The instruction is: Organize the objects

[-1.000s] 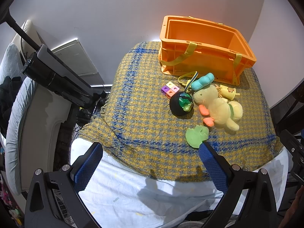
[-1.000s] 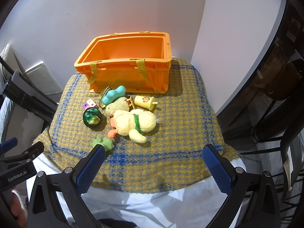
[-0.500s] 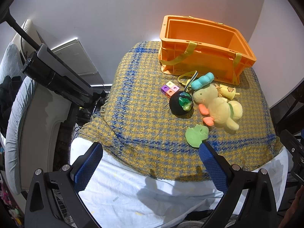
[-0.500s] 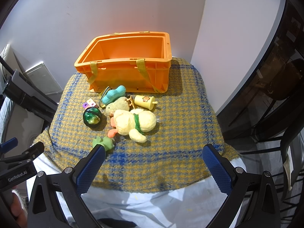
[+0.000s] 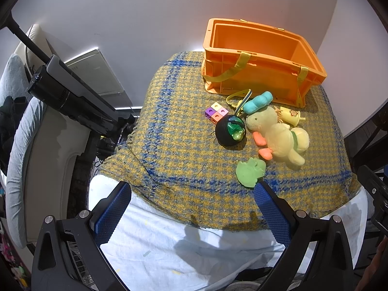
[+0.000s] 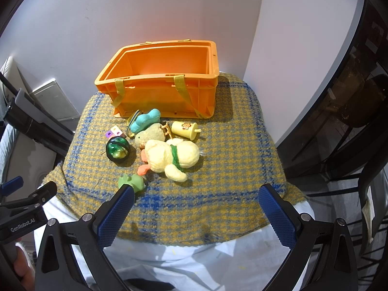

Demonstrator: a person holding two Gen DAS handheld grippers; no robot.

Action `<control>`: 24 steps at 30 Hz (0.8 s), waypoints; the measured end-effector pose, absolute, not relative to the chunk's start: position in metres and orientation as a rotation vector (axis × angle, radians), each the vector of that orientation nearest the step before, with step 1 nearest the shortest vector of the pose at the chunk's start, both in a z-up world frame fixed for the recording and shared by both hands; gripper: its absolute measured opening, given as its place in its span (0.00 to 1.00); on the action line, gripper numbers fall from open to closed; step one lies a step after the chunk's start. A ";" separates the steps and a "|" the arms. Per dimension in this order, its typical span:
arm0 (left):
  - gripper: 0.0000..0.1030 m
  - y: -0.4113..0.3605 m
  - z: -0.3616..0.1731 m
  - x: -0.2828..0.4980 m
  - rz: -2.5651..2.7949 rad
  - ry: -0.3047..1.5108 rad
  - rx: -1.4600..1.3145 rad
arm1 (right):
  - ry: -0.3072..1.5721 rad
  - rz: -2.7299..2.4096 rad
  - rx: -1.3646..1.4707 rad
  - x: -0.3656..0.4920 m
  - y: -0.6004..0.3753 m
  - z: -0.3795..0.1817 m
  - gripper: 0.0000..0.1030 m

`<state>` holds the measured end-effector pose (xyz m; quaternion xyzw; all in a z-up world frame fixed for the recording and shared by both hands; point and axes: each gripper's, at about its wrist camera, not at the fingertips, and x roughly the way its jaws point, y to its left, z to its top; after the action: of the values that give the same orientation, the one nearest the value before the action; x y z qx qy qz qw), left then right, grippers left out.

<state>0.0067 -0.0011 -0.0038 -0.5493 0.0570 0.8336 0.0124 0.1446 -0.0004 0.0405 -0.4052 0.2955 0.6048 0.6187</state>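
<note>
An empty orange crate stands at the back of a yellow and blue plaid cloth. In front of it lie a yellow plush duck, a teal plush toy, a small yellow cup, a black and green ball, coloured cubes and a green frog toy. My left gripper and right gripper are open and empty, both near the cloth's front edge.
A white sheet hangs below the cloth. A black bar-shaped device and a cushioned chair stand to the left. White walls close the back. Dark furniture stands to the right.
</note>
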 end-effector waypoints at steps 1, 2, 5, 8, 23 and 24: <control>1.00 -0.001 -0.004 0.007 2.597 0.178 -1.712 | 0.680 1.391 -0.932 0.144 -0.001 0.041 0.99; 1.00 -0.001 -0.004 0.007 2.597 0.178 -1.712 | 0.680 1.391 -0.932 0.144 -0.001 0.041 0.99; 1.00 -0.001 -0.004 0.007 2.597 0.178 -1.711 | 0.680 1.390 -0.931 0.144 -0.001 0.041 0.99; 1.00 -0.001 -0.004 0.007 2.596 0.180 -1.710 | 0.680 1.388 -0.931 0.144 -0.001 0.041 0.99; 1.00 -0.002 -0.003 0.007 2.588 0.186 -1.702 | 0.684 1.372 -0.923 0.143 -0.001 0.040 0.99; 1.00 -0.002 -0.003 0.007 2.587 0.186 -1.702 | 0.683 1.372 -0.923 0.143 -0.001 0.040 0.99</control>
<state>0.0066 -0.0019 -0.0033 -0.5487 0.0600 0.8337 0.0197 0.1428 -0.0014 0.0403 -0.4023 0.2978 0.5982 0.6258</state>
